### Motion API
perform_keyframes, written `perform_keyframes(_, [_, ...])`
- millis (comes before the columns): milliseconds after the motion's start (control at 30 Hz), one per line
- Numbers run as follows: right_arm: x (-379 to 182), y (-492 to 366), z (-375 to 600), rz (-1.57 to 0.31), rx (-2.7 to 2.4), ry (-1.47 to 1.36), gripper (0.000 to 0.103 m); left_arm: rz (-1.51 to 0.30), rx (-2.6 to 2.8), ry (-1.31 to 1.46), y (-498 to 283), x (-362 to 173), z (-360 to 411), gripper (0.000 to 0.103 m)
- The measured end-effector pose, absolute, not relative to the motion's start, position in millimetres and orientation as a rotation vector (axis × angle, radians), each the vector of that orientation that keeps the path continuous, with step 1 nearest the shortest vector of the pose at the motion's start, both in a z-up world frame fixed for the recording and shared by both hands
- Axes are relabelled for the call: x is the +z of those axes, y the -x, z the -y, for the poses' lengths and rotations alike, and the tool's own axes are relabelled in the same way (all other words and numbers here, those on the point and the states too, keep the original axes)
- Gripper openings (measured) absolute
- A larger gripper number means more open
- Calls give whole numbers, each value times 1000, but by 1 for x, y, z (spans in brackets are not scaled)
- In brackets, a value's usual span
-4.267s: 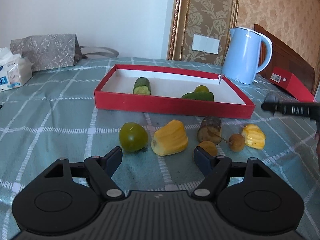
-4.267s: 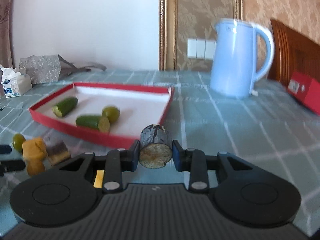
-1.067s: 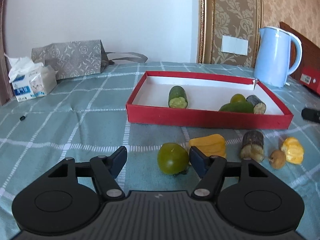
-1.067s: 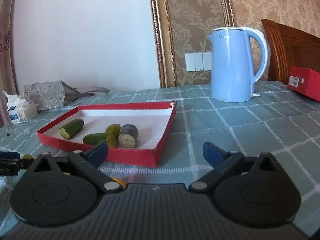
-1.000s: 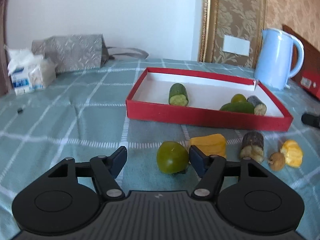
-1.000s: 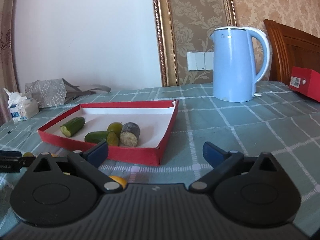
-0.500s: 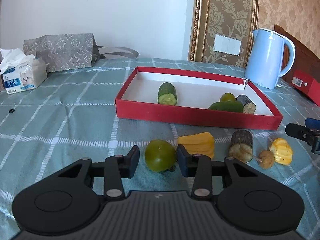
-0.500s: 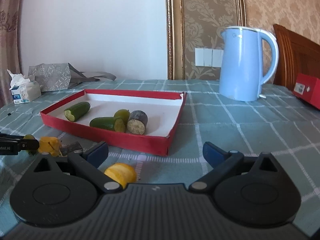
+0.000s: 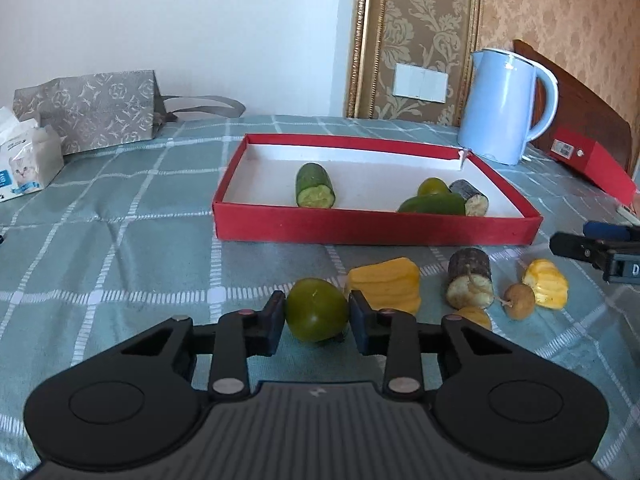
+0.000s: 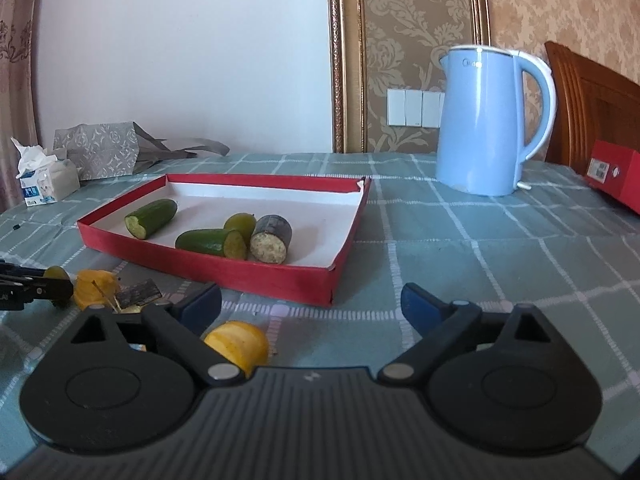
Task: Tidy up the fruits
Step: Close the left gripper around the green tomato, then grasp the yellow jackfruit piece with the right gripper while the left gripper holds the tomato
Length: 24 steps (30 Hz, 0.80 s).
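Observation:
A round green fruit [image 9: 316, 308] lies on the checked cloth, and my left gripper [image 9: 316, 313] is closing on it, both pads touching its sides. Right of it lie a yellow fruit chunk [image 9: 386, 288], a dark cane piece [image 9: 469, 278], a small brown fruit [image 9: 519, 301] and another yellow piece [image 9: 546, 284]. The red tray [image 9: 376, 226] holds two cucumber pieces, a green fruit and a cane piece [image 10: 271, 238]. My right gripper [image 10: 310, 300] stands open with nothing between its fingers; a yellow piece [image 10: 238, 344] lies just by its left finger.
A blue kettle [image 10: 488, 120] stands behind the tray on the right, with a red box [image 9: 588, 156] beyond it. At the back left are a tissue pack [image 9: 24, 164] and a grey gift bag [image 9: 88, 108].
The left jaws have come in from wide apart onto the green fruit. The right gripper, which earlier carried a cane piece, has left it in the tray and now stands open.

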State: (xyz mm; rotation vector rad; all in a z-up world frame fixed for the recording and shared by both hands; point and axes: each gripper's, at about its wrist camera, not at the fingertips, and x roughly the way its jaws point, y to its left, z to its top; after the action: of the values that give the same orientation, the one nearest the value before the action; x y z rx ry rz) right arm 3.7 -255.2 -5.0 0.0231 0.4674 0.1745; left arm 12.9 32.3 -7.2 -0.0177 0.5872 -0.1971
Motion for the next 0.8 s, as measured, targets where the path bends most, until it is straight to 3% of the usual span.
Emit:
perform_keyframes(433, [-3, 5, 267, -486, 197, -56, 93, -560, -61, 80, -12, -10, -52, 32])
perform_keyframes(800, [-6, 19, 241, -537, 326, 85, 76, -561, -59, 71, -12, -10, -51, 32])
